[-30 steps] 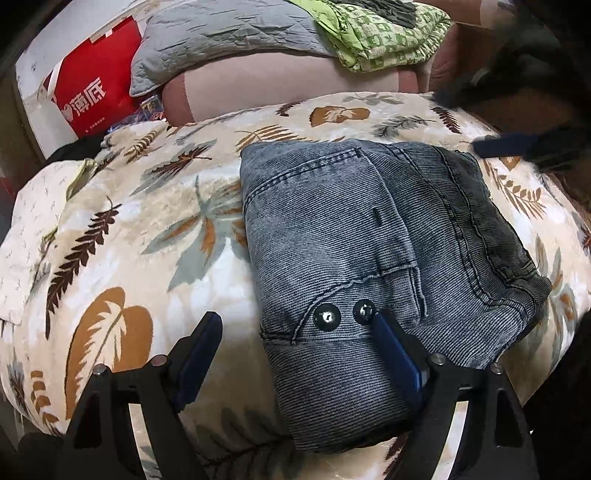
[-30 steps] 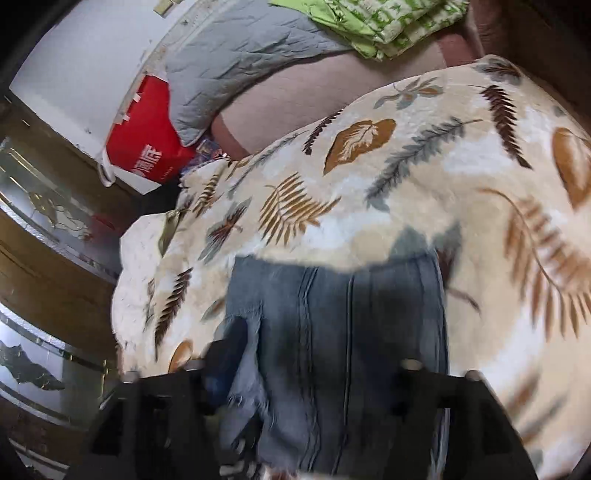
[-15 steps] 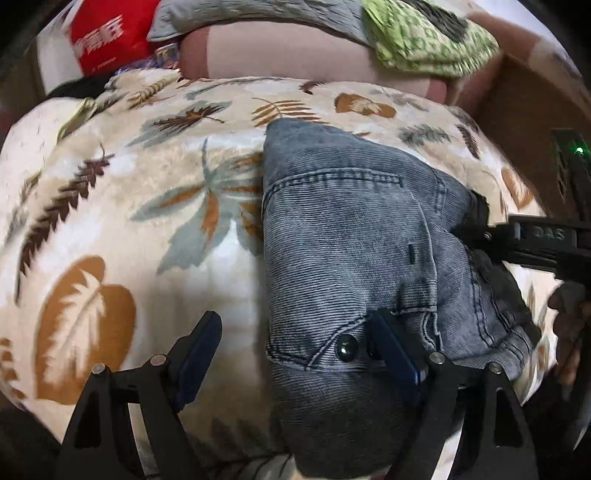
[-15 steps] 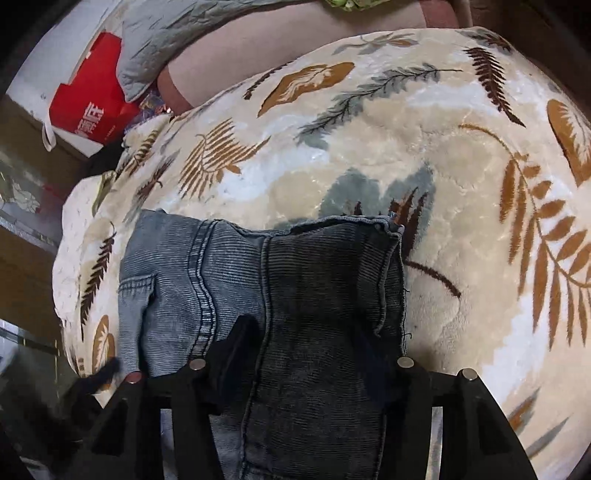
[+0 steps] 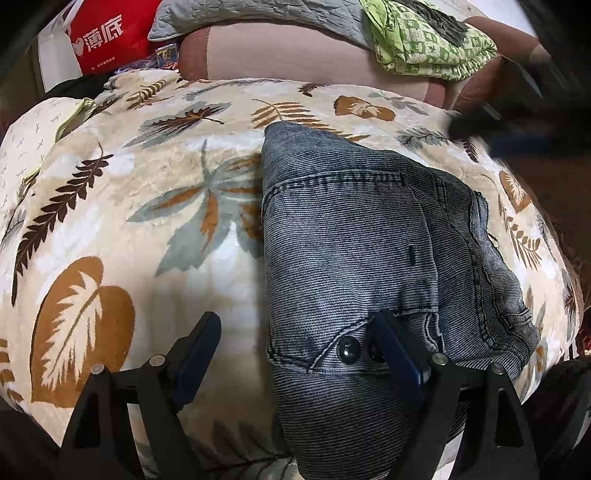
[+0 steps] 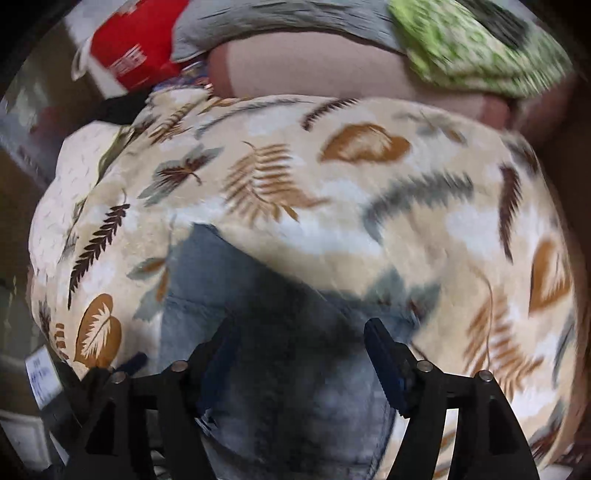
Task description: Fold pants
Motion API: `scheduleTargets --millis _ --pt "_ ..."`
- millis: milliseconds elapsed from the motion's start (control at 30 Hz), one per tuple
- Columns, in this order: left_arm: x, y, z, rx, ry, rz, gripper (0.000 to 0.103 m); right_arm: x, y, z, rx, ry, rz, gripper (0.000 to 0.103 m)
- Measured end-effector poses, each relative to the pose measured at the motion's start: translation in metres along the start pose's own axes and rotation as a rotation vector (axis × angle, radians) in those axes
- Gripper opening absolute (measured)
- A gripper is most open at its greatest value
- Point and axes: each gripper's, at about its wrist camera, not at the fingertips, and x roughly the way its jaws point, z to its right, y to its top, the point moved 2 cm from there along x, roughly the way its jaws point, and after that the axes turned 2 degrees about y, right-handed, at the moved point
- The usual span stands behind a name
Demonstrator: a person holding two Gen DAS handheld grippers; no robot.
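Grey-blue jeans [image 5: 351, 240] lie folded into a compact block on a leaf-patterned blanket [image 5: 110, 221]. My left gripper [image 5: 295, 319] hangs open over their near left edge. Its right finger [image 5: 395, 350] sits over the denim beside two dark snap buttons [image 5: 348, 349], and its left finger is over the blanket. Blurred at the far right of the left wrist view, my right gripper [image 5: 509, 136] is off the jeans. In its own blurred view the right gripper [image 6: 298, 326] hovers above the jeans [image 6: 229, 280], jaws opening, nothing pinched.
Behind the blanket is a pinkish cushion [image 5: 288, 55] with a grey quilted cover [image 5: 258, 14] and a green patterned cloth [image 5: 424, 40] on it. A red and white bag [image 5: 99, 37] stands at the back left. A white cloth [image 5: 26, 136] lies at the blanket's left.
My right gripper has let go of the jeans' right edge, spread its jaws and swung away to the back right. The left gripper has stayed over the snap buttons.
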Motion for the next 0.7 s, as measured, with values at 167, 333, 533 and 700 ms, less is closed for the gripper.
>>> scheduleTargets --millis 167,333,533,700 --pt "0.0 -0.001 -0.001 -0.002 -0.007 0.005 0.086 0.032 0.043 -0.053 -0.154 0.016 -0.109 0.074" --pt "0.001 -0.002 -0.002 -0.007 -0.02 0.011 0.086 0.063 0.074 -0.087 -0.243 0.026 -0.243 0.074" --pt "0.002 -0.002 -0.003 -0.002 -0.03 0.017 0.086 0.107 0.083 -0.112 -0.297 0.01 -0.35 0.075" --pt "0.003 -0.002 -0.003 0.003 -0.035 0.023 0.086 0.134 0.075 -0.113 -0.28 -0.001 -0.406 0.033"
